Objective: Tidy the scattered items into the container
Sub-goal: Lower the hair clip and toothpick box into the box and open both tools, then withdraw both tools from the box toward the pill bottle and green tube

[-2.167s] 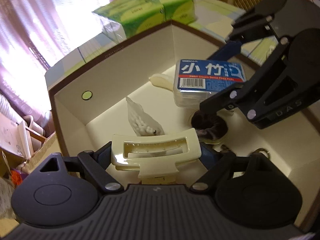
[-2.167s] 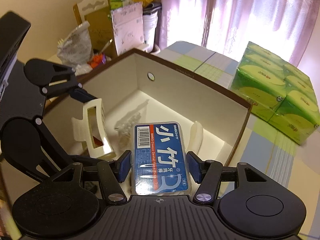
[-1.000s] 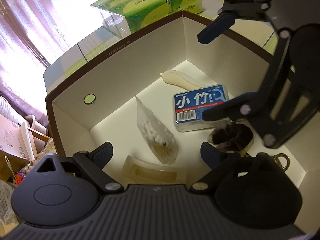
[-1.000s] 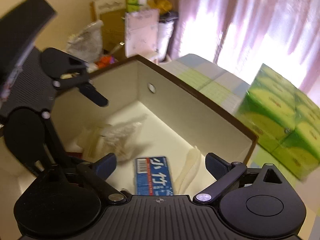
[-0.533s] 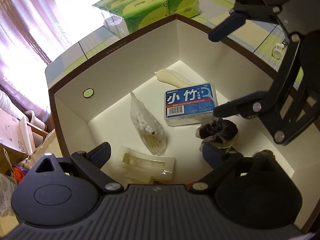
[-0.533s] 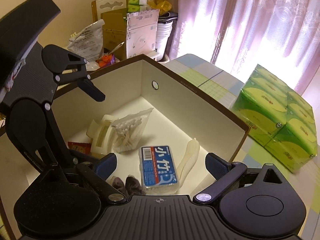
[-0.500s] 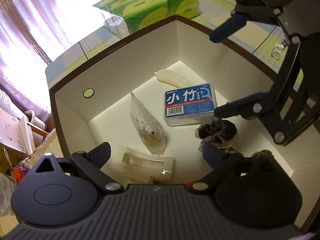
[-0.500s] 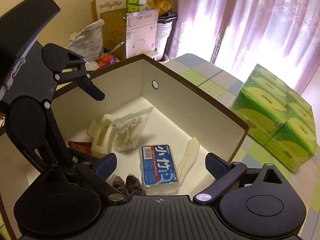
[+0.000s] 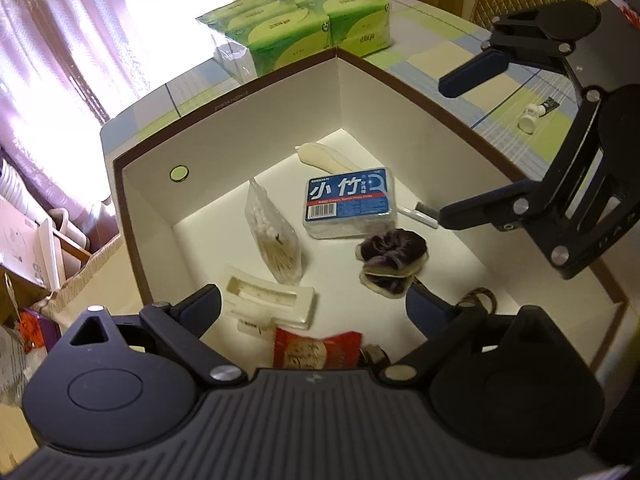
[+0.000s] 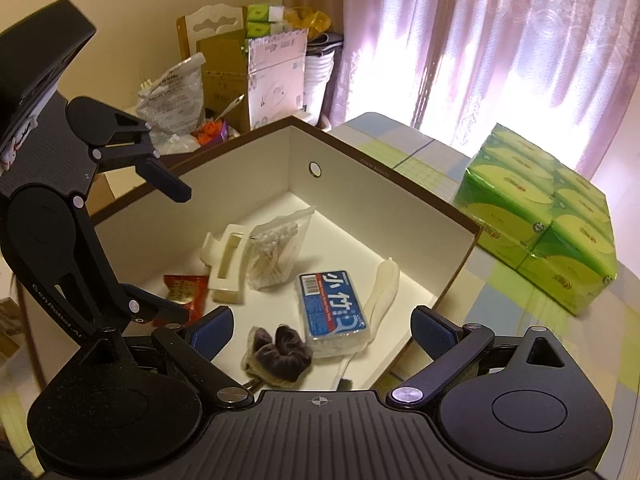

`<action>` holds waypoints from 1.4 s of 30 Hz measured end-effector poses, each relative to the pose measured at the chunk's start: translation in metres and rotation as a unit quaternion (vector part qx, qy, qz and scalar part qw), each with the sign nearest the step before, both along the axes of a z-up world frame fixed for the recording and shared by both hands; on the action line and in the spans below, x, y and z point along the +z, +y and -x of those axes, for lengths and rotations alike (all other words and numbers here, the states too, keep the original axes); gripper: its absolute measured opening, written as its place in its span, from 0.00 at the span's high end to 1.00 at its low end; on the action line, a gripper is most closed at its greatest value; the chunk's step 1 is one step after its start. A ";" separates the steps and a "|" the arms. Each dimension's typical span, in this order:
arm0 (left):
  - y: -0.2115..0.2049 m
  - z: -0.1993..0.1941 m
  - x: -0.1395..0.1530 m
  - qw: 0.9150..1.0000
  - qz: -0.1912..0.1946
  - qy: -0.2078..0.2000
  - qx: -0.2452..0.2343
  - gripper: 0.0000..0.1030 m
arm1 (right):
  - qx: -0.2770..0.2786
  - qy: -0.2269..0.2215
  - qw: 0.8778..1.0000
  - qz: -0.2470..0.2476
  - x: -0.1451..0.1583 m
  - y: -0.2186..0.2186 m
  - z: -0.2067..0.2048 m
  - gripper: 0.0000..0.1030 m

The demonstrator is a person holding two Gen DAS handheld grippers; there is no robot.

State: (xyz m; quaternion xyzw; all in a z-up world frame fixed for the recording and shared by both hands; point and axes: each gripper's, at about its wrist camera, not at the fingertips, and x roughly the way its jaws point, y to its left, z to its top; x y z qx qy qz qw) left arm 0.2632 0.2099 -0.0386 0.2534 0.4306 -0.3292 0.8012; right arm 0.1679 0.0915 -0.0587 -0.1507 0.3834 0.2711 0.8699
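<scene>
Hovering over the box [image 9: 400,80], your left gripper [image 9: 313,307] and right gripper [image 10: 322,326] both gape empty; floss pack [image 9: 350,207] and clip [image 9: 269,300] lie inside.

**Both grippers spread wide above the filled box**

The right gripper [image 10: 322,326] hangs over the near edge of the brown-rimmed box [image 10: 384,172], its jaws wide apart and holding nothing. At the left, the left gripper [image 10: 168,246] is likewise spread and empty. On the box floor lie a blue dental floss pick case [image 10: 332,306], a cream shoehorn-like piece [image 10: 384,280] just beside it, a dark scrunchie [image 10: 280,350], a bag of cotton swabs [image 10: 274,254], a cream hair claw clip [image 10: 226,262] and a red snack packet [image 10: 186,290]. Green tissue packs [image 10: 536,216] sit on the checked tablecloth [image 10: 500,312] outside.
</scene>
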 end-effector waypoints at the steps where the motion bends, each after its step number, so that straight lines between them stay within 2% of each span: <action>1: 0.002 0.004 0.003 1.000 0.006 0.002 0.005 0.06 | -0.001 0.000 1.000 -0.004 0.002 -0.001 0.004 0.03; 13: 0.021 0.059 0.031 0.996 0.058 0.011 0.073 0.05 | 0.003 0.005 0.999 -0.034 0.016 -0.011 0.056 0.03; 21: 0.029 0.102 0.041 0.990 0.074 0.014 0.122 0.05 | 0.016 0.013 0.998 -0.059 0.024 -0.023 0.090 0.03; 27: 0.027 0.134 0.037 0.984 0.078 0.035 0.157 0.05 | 0.029 0.028 0.997 -0.063 0.024 -0.035 0.110 0.03; 35: 0.007 0.169 0.030 0.978 0.089 0.071 0.176 0.05 | 0.034 0.060 0.996 -0.062 0.015 -0.064 0.127 0.03; 42: -0.033 0.186 0.020 0.976 0.090 0.092 0.177 0.05 | 0.029 0.086 0.995 -0.051 0.006 -0.102 0.141 0.03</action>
